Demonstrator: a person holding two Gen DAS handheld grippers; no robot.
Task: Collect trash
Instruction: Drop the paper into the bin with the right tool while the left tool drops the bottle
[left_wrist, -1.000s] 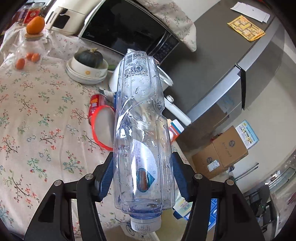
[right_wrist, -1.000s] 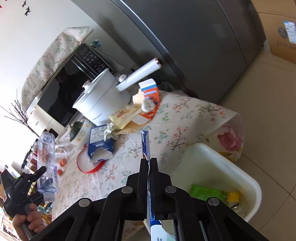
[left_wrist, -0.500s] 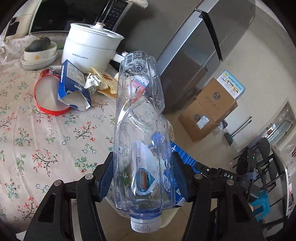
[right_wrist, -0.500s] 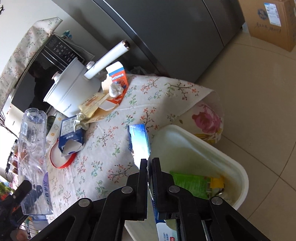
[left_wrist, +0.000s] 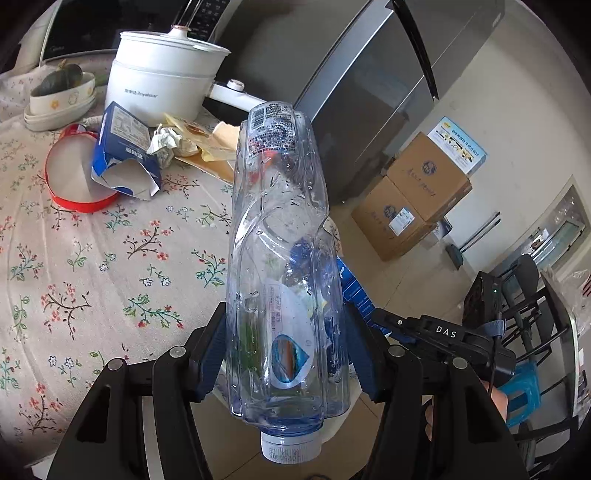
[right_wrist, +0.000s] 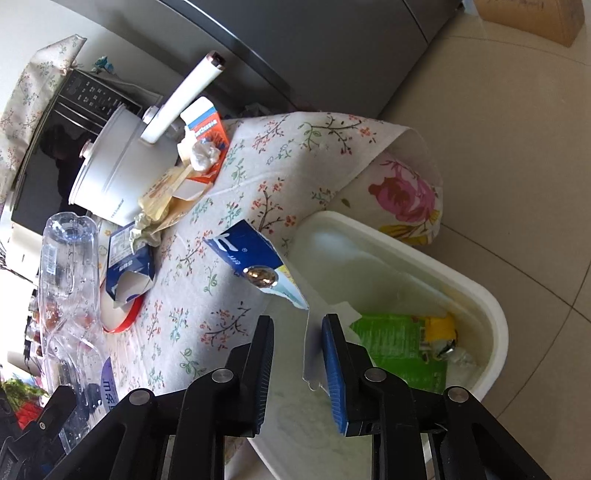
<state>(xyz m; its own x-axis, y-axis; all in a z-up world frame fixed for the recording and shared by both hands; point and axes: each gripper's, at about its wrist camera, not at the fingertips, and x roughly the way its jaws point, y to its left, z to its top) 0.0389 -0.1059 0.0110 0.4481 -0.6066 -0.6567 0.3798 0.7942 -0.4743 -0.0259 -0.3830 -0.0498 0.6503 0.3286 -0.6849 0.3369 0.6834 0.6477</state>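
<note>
**Clearing the desk: one wrapper dropping, one bottle waiting, a pile left**

Looking along the left gripper (left_wrist: 284, 354), I see its pads pressed against both sides of a clear plastic water bottle (left_wrist: 280, 240), cap end toward the camera, held up over the edge of the desk (left_wrist: 110, 258) and not yet binned. Beyond it a fair heap remains on the flowered cloth: a torn blue carton (left_wrist: 123, 155), a crumpled paper wad (left_wrist: 166, 142), yellowish wrappers (left_wrist: 207, 147) and a red-rimmed lid (left_wrist: 74, 181), all near the white electric pot (left_wrist: 162, 85). The bottle blocks the bin from here; only distorted blue and green shapes show through the plastic.

From the right gripper (right_wrist: 297, 354), the jaws are opening, with the lower edge of a torn blue-and-white wrapper (right_wrist: 255, 258) hanging loose between them, neither pad pressing it that I can tell. It sits above the near rim of the white bin (right_wrist: 480, 295) beside the desk. Inside lie a green packet (right_wrist: 391, 343) and something yellow (right_wrist: 439, 325); small bits by the far corner are too blurred to name. An orange-and-white carton (right_wrist: 207, 129) and a tissue ball (right_wrist: 203, 155) also wait by the pot. By my reckoning, the job is well short of half done.
</note>
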